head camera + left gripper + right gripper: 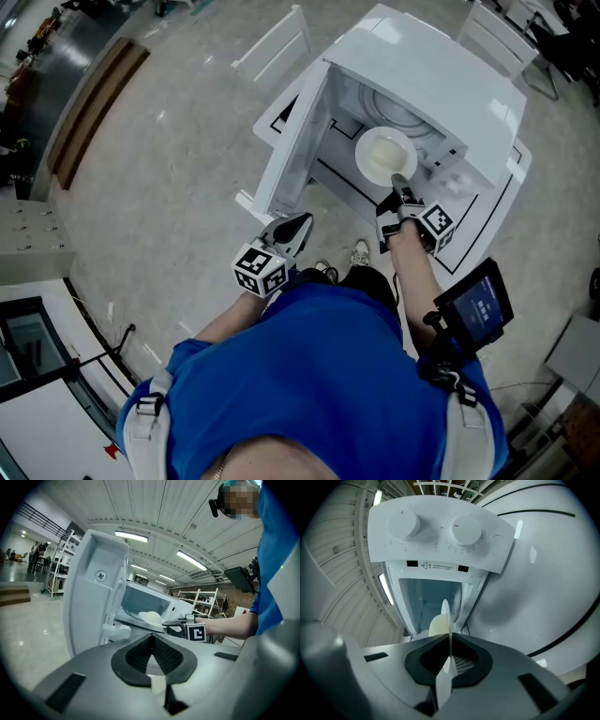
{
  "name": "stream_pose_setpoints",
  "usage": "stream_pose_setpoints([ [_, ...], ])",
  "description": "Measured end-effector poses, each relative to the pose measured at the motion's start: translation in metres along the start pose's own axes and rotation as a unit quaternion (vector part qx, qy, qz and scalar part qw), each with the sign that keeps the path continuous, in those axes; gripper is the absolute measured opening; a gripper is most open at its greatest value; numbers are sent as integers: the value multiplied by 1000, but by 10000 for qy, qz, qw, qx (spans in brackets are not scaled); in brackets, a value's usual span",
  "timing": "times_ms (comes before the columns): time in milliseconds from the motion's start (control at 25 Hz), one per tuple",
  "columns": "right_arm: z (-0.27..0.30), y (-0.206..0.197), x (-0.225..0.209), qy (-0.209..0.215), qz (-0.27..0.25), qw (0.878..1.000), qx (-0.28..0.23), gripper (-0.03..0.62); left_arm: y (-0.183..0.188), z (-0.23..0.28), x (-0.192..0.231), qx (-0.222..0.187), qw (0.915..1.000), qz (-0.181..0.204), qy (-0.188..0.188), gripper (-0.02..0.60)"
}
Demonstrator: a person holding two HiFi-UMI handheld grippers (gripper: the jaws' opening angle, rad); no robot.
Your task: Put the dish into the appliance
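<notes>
Microwave [450, 84] door [291, 141] open. Right gripper [398, 183] clamps the dish [384, 155] by its rim at the cavity mouth; setting down and release remain. Left gripper [295, 228] closed, empty.

Pale dish [151, 617] in right hand-held gripper [169, 621] before open appliance [161, 603]

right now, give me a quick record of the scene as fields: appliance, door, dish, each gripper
appliance: white microwave
door: microwave door open, swung to the left
dish: pale dish, held at the mouth of the cavity
right: right gripper shut on the dish's rim
left: left gripper shut, empty, low beside the door
status: dish seemingly not set down inside yet
</notes>
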State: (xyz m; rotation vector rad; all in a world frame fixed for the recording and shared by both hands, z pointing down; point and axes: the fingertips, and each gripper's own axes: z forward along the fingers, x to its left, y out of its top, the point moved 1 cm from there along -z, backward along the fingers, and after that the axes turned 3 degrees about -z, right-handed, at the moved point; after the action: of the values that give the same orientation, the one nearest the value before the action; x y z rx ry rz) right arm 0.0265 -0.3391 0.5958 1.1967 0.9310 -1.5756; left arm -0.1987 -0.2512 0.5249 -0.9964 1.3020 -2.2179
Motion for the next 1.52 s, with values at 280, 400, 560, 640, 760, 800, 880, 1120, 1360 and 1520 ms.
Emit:
stream_pose_setpoints([
  [280, 26, 13, -7, -96, 65, 9999, -58, 9, -10, 16, -7, 216, 9998, 15, -23, 6],
  [400, 31, 15, -10, -139, 104, 9998, -57, 9, -14, 23, -12, 285, 9996, 34, -44, 6],
  [560, 41, 18, -13, -154, 140, 9998, -64, 9, -18, 37, -15, 376, 9992, 95, -93, 6],
  [640, 44, 19, -14, -149, 170, 9997, -92, 9, -21, 45, -16, 434, 9989, 98, -122, 6],
  [760, 50, 22, -15, -128, 232, 9996, -136, 9, -24, 56, -18, 509, 9985, 104, -160, 6],
  [800, 52, 23, -15, -124, 252, 9995, -149, 9, -24, 59, -18, 531, 9984, 112, -172, 6],
  [880, 57, 25, -13, -120, 301, 9993, -174, 9, -23, 65, -19, 564, 9982, 126, -189, 6],
  [1120, 68, 33, -14, -197, 393, 9987, -272, 9, -17, 77, -19, 620, 9977, 189, -222, 6],
  [1360, 73, 37, -17, -321, 430, 9975, -452, 11, -10, 81, -19, 621, 9973, 293, -256, 6],
  [1520, 79, 41, -18, -375, 407, 9971, -528, 10, -5, 85, -18, 610, 9971, 343, -286, 6],
])
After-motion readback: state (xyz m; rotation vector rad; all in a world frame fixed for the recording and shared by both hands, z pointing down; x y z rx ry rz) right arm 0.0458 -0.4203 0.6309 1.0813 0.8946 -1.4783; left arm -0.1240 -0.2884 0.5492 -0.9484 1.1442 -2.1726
